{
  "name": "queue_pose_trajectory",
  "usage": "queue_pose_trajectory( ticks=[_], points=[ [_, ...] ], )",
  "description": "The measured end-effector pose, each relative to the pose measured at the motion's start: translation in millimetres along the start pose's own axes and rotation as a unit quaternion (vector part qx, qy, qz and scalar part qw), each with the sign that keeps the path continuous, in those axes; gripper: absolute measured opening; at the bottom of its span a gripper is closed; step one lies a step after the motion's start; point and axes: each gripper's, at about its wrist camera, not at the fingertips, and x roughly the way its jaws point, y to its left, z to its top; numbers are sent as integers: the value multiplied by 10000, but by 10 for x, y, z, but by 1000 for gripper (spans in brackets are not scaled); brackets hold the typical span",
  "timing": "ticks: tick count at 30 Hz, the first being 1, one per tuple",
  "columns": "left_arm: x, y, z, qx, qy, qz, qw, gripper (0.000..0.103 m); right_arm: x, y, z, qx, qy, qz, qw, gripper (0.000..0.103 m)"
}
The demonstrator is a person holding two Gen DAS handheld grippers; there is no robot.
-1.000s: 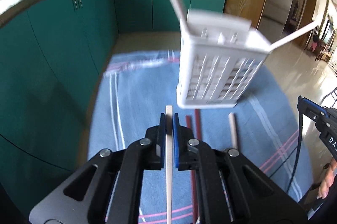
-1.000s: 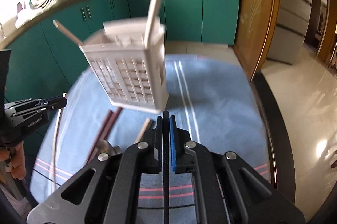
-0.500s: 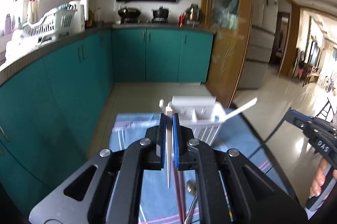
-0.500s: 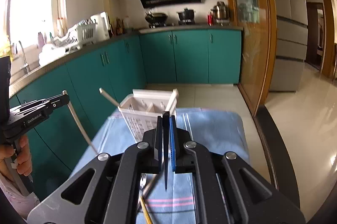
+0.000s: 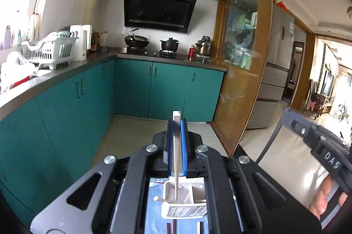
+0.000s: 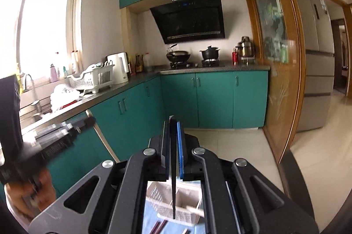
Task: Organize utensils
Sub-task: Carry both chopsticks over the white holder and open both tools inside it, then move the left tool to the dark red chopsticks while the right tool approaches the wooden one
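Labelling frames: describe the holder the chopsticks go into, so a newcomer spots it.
Look below the left gripper, on the blue cloth. There stands the holder, a white plastic box with latticed walls and inner dividers. It is the only container; the chopsticks near it lie flat.

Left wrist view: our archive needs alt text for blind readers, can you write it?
The left tool is shut on a white chopstick pointing down into a white utensil basket on a blue cloth. Teal kitchen cabinets fill the background, and the right tool shows at the right edge.
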Motion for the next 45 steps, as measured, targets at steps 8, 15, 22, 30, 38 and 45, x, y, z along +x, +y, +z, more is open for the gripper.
queue_pose_trajectory(
  ticks=[8,15,22,30,38,45],
  points=[
    [552,112,-556,-99,531,272,9982,6,458,-145,-524,-13,504,-271,9984,7],
    [472,304,-701,-213,555,451,9972,10,407,-252,-704,27,679,-392,9969,15],
    [-81,400,-915,121,160,900,9957,43,-225,-379,-843,105,123,-664,9977,53],
    [-328,653,-1906,254,1090,1243,9859,52,-669,-802,-1779,740,887,-1152,9866,60],
    [106,486,-2965,511,2775,620,9574,50,294,-546,-3127,843,3193,-761,9408,59],
    [158,370,-3204,796,3041,585,9475,50,627,-271,-3371,646,3512,-533,9325,59]
  ],
)
